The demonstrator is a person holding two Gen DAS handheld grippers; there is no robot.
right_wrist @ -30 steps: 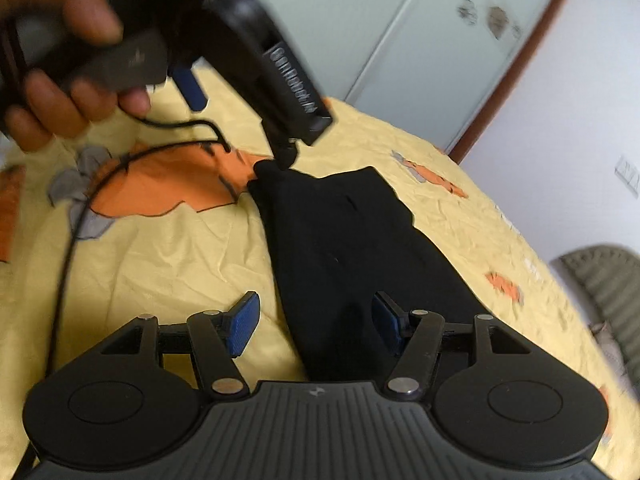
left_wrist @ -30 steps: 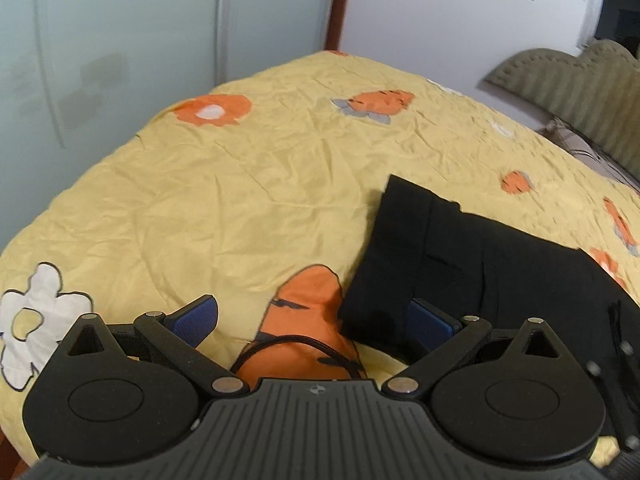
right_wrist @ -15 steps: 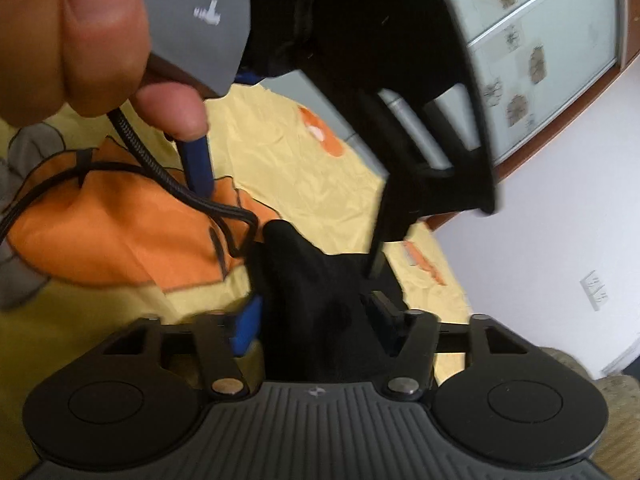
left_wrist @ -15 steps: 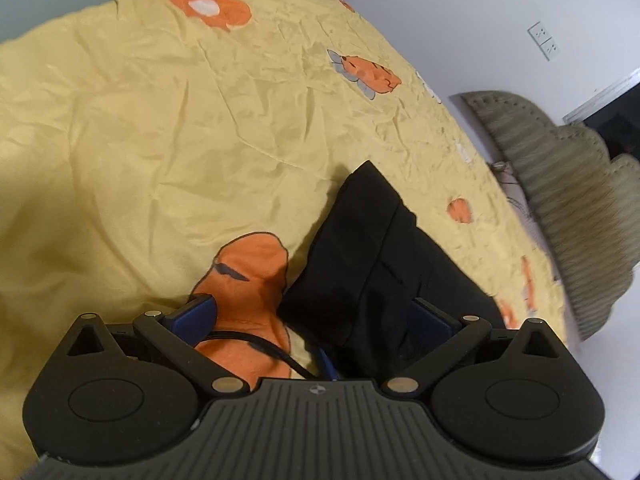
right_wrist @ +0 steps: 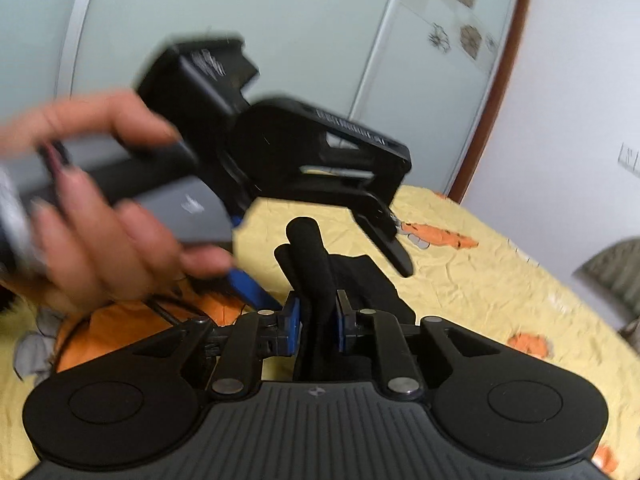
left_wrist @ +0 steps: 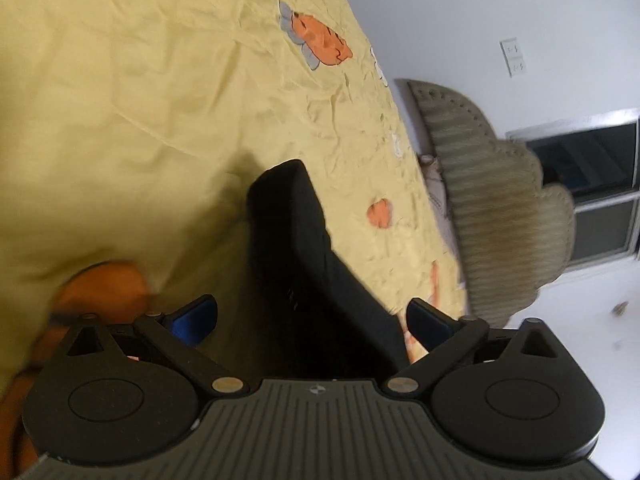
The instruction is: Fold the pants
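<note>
black pants (left_wrist: pixel 296 264) lie on the yellow bed sheet (left_wrist: pixel 120 100), long axis running away from the cameras. right gripper (right_wrist: pixel 318 322) closing, pinching a raised fold. left gripper (left_wrist: pixel 312 320) closing, wide, straddling the pants without contact.

My pants (left_wrist: pixel 304 264) are matt black cloth, smooth and thick at the fold. The bedspread (left_wrist: pixel 160 92) under them is creased yellow cotton-like fabric with orange prints. My right gripper (right_wrist: pixel 318 322) is matt black plastic with ribbed housing, blue rubbery pads and shiny metal pivot pins.
</note>
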